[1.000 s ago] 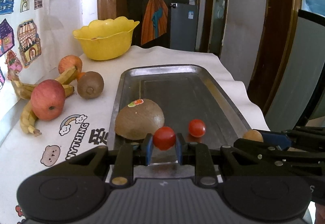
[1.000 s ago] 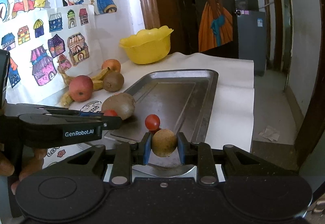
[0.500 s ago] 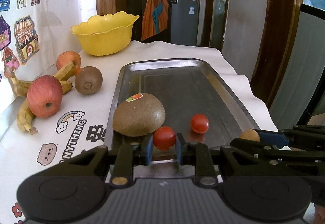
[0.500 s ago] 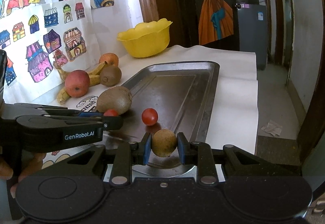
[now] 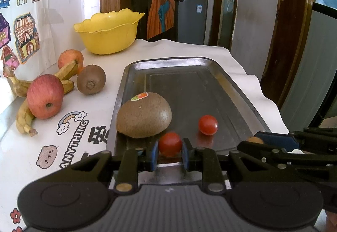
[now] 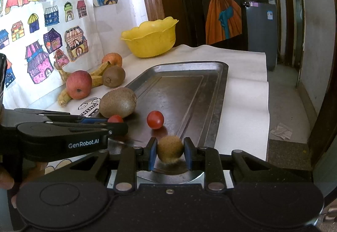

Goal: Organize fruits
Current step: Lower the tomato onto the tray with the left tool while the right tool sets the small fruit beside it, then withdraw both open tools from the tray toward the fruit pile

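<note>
My left gripper (image 5: 169,148) is shut on a red cherry tomato (image 5: 169,144) low over the near end of the metal tray (image 5: 227,76). My right gripper (image 6: 170,152) is shut on a small round brown fruit (image 6: 169,148) over the tray's near right edge (image 6: 221,93). On the tray lie a large kiwi with a sticker (image 5: 144,115) and a second cherry tomato (image 5: 208,125); both show in the right wrist view, the kiwi (image 6: 118,102) left of the tomato (image 6: 155,119). The left gripper (image 6: 117,124) crosses the right view's left side.
Left of the tray on the white printed cloth lie a red apple (image 5: 45,96), bananas (image 5: 24,118), a second kiwi (image 5: 91,79) and an orange-red fruit (image 5: 70,58). A yellow bowl (image 5: 108,32) stands at the back. The table edge drops to the floor at right (image 6: 266,105).
Both grippers have moved lower and slightly forward over the tray's near end, each still holding its fruit. The fruits on the tray and cloth have not moved.
</note>
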`<state>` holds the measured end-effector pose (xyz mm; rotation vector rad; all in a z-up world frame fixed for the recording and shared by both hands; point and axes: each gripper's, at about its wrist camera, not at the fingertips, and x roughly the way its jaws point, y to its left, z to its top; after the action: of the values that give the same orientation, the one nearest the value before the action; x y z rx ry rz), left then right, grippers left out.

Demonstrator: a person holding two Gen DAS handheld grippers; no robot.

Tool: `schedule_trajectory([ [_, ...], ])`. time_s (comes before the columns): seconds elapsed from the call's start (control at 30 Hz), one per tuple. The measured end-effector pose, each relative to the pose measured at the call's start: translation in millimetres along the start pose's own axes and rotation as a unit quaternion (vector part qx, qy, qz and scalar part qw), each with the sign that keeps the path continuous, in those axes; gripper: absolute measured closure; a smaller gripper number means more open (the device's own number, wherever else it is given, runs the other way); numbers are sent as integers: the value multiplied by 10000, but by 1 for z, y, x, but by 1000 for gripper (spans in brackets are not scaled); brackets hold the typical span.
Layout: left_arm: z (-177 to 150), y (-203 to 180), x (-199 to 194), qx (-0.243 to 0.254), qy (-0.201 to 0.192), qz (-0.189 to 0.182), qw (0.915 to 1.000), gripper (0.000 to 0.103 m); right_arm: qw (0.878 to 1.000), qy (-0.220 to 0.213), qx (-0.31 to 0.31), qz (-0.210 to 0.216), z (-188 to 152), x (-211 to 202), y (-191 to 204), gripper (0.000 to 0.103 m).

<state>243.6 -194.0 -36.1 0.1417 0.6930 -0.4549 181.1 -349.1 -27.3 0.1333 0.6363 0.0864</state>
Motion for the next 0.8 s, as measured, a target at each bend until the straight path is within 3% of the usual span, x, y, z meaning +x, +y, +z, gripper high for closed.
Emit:
schedule_trajectory([
  [0.13,0,1,-2,-16,-10,-25,10000,73,10000,-18,-11,-62,-1,0,1,70],
  [0.3,1,4,-12,-79,-149,-45,9998,55,9998,-129,-42,-160,0,-8,4,60],
  [0.37,2,6,-19,-105,-278,-89,9995,43,9996,-183,-53,-198,1,-12,4,57],
  [0.5,4,9,-35,-162,-505,-87,9986,31,9990,-333,-99,-270,3,-25,8,44],
  [0.57,5,12,-45,-190,-635,-59,9978,17,9986,-413,-128,-306,4,-33,11,39],
  [0.8,4,26,-84,-342,-1085,169,9934,2,9962,-753,-238,-364,8,-66,29,16],
])
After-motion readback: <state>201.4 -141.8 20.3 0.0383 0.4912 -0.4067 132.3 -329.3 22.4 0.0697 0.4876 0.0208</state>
